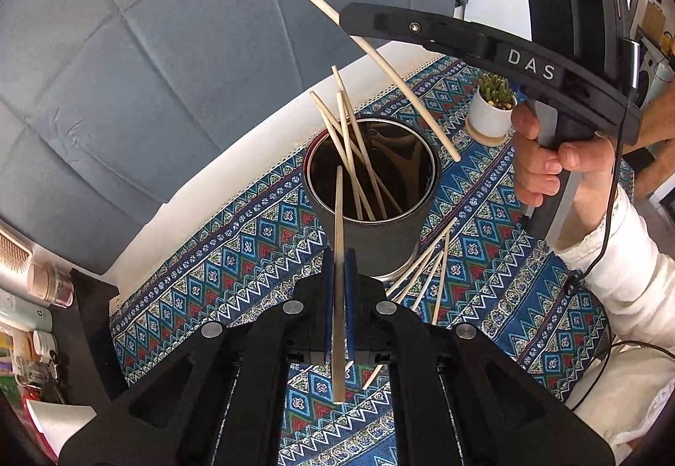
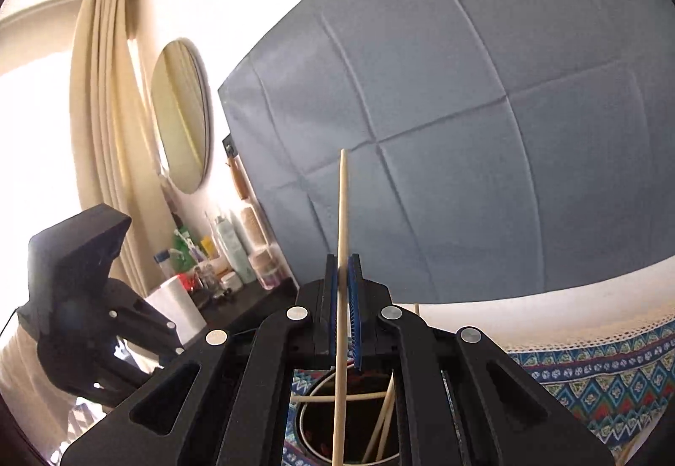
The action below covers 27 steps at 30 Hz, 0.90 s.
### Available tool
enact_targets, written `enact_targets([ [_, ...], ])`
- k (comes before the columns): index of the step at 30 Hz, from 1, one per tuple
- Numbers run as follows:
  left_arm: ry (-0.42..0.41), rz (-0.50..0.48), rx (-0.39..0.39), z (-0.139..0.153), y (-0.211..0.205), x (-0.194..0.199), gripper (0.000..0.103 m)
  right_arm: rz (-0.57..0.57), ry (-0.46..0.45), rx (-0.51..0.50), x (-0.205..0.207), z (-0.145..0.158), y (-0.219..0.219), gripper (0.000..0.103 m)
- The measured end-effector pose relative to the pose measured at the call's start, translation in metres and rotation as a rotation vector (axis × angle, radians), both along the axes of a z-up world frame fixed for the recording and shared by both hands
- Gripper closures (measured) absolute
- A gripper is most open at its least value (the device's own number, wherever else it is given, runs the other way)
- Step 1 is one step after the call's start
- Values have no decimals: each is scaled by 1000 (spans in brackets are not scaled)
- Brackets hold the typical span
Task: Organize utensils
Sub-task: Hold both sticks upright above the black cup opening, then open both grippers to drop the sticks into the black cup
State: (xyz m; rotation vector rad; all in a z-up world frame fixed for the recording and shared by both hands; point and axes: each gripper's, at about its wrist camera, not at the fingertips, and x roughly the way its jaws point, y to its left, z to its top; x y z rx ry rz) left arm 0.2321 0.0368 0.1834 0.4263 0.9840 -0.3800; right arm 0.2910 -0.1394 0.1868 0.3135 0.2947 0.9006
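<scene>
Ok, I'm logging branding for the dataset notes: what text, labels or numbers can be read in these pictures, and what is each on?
"DAS": white letters on the curved black bar of the right handheld gripper, seen from the left wrist.
Labels on the toiletry bottles on the dark side shelf: too small and blurred to read.
Nothing else carries readable text.

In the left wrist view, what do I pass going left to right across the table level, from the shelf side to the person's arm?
Toiletry bottles → left hand-held gripper shut on a chopstick → dark utensil cup → loose chopsticks on the cloth → potted plant → hand holding the right hand-held gripper.
</scene>
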Motion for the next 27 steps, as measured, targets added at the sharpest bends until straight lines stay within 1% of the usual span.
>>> enact_targets([
  [4,26,-22,52,-11,-8,11,98,15,32,56,20,-12,3,98],
  [11,50,-31,88,-17,-18,25,97,-20,53,75,41,-34,4,98],
  [13,53,-36,109,-17,-21,27,97,-28,36,71,40,-38,4,98],
  [21,50,-55,178,-16,-33,33,96,-42,32,38,29,-47,-6,98],
  [24,37,-41,178,-10,-34,34,96,-41,13,15,20,-45,-9,98],
  [25,29,-36,174,-7,-34,34,95,-39,7,8,17,-44,-10,95],
  [27,16,-27,177,-2,-35,34,92,-50,-10,-5,9,-42,-13,95],
])
